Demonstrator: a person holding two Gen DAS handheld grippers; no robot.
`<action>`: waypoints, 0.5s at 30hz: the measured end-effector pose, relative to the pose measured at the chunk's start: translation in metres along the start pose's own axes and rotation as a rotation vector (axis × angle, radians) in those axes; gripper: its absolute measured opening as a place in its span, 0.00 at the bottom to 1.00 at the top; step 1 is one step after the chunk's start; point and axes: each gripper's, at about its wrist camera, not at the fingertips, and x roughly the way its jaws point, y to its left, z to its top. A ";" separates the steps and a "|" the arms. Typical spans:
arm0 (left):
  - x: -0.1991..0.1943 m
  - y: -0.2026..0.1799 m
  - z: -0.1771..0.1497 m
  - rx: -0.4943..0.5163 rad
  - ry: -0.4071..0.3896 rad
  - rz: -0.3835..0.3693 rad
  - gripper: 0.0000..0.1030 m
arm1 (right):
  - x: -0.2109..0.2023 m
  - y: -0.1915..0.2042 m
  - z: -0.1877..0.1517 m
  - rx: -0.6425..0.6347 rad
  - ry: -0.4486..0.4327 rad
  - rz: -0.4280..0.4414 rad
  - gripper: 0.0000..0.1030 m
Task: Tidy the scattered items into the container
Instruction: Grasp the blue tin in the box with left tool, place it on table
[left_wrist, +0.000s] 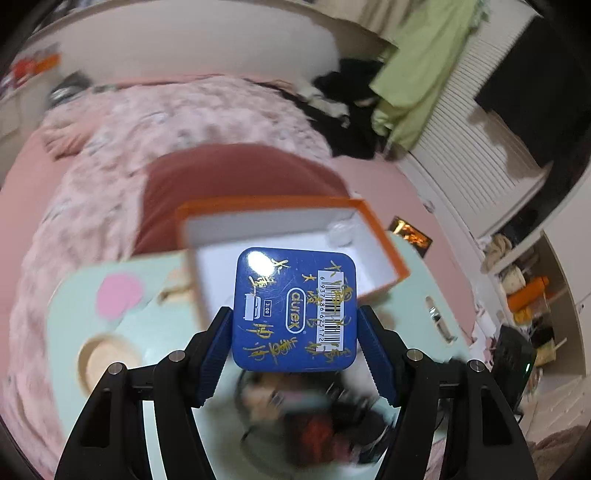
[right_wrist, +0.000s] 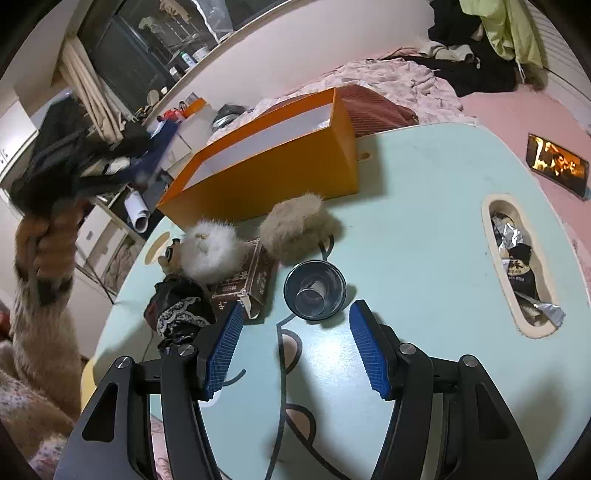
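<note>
The left tongs (left_wrist: 295, 328) clamp a blue tin (left_wrist: 294, 309) at mid-frame, held over the orange box (left_wrist: 384, 236), which sits on the mint surface (left_wrist: 159, 328). The right tongs (right_wrist: 295, 345) gape empty, low in frame, near a dark cup (right_wrist: 314, 291) and two fur pompoms (right_wrist: 212, 251).

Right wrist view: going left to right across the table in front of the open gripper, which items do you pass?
Black lace-trimmed cloth → white fluffy ball → brown carton → dark cup → oval slot holding wrappers.
</note>
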 end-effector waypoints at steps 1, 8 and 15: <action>-0.006 0.009 -0.011 -0.028 -0.009 0.014 0.64 | 0.000 0.001 0.001 -0.003 0.001 -0.010 0.59; -0.013 0.040 -0.071 -0.104 -0.018 0.112 0.64 | -0.005 0.009 0.025 -0.070 -0.032 -0.066 0.59; 0.014 0.021 -0.103 -0.018 0.034 0.121 0.65 | 0.006 0.055 0.120 -0.304 -0.100 -0.261 0.59</action>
